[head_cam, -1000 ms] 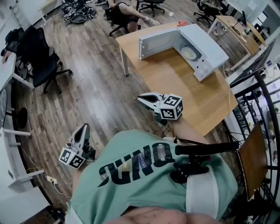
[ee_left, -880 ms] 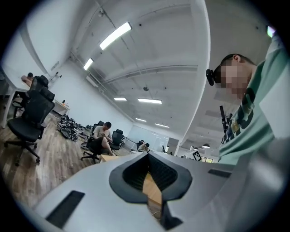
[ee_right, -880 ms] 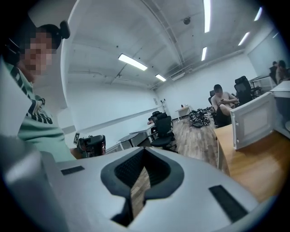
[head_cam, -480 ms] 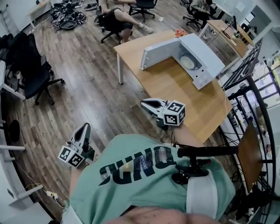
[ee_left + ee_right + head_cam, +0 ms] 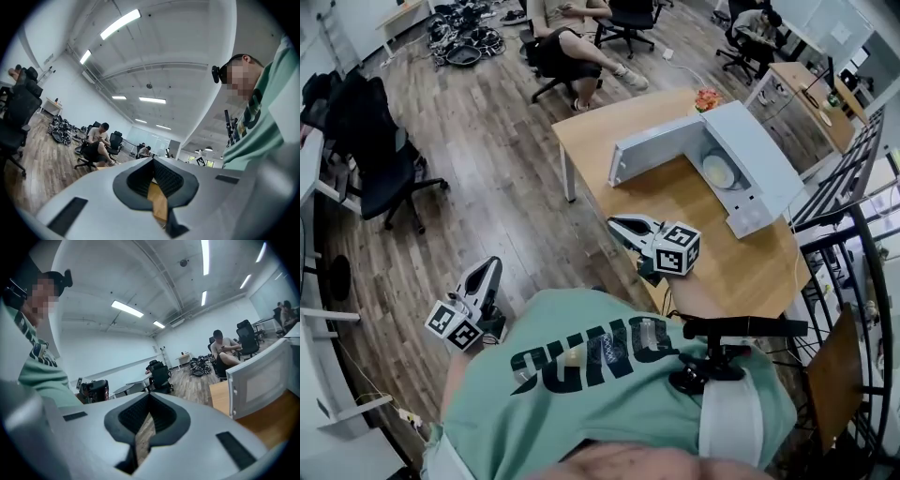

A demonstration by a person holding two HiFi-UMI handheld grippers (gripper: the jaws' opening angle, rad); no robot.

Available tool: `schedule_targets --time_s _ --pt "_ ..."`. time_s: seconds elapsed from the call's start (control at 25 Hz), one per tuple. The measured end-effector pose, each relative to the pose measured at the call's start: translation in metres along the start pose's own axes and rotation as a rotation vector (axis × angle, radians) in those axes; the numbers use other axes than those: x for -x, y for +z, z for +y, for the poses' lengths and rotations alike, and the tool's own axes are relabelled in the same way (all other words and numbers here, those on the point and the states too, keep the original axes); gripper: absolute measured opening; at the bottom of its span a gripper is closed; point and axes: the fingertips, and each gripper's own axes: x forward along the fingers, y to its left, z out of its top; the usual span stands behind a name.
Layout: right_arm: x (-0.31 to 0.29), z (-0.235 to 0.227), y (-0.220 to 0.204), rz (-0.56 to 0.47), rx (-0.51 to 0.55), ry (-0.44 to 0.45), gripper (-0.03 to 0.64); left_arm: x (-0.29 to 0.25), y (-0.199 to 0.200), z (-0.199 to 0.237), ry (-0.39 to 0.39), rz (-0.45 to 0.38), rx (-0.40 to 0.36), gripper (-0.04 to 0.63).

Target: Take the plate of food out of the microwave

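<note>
A white microwave (image 5: 748, 161) stands on a wooden table (image 5: 675, 211) with its door (image 5: 654, 150) swung open to the left. A pale plate of food (image 5: 718, 172) lies inside it. My right gripper (image 5: 617, 225) is shut and empty, level over the table's near left edge, well short of the microwave. Its own view shows the open door (image 5: 262, 380) to the right of its closed jaws (image 5: 150, 397). My left gripper (image 5: 490, 270) hangs shut and empty over the wood floor, left of the table. Its view (image 5: 152, 161) faces the room.
A person sits on an office chair (image 5: 572, 42) beyond the table. A black chair (image 5: 370, 141) stands at the left. A black metal rack (image 5: 853, 197) borders the table on the right. A small red and green thing (image 5: 706, 97) sits behind the microwave. Another desk (image 5: 811, 84) is far right.
Both grippers have been carried toward the table, still shut. The microwave and table now sit lower and nearer in the head view, and the right gripper has reached the table's edge.
</note>
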Motion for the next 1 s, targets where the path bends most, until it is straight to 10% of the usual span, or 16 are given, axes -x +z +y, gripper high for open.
schedule_targets --time_s 0.6,1.0 --pt "-0.013 -0.173 0.058 -0.048 -0.039 0.033 0.006 -0.168 0.014 0.056 0.020 0.104 -0.059 0.005" --pt "-0.029 -0.247 0.067 -0.105 -0.082 -0.327 0.007 -0.281 0.011 0.171 -0.333 0.201 0.025 0.005"
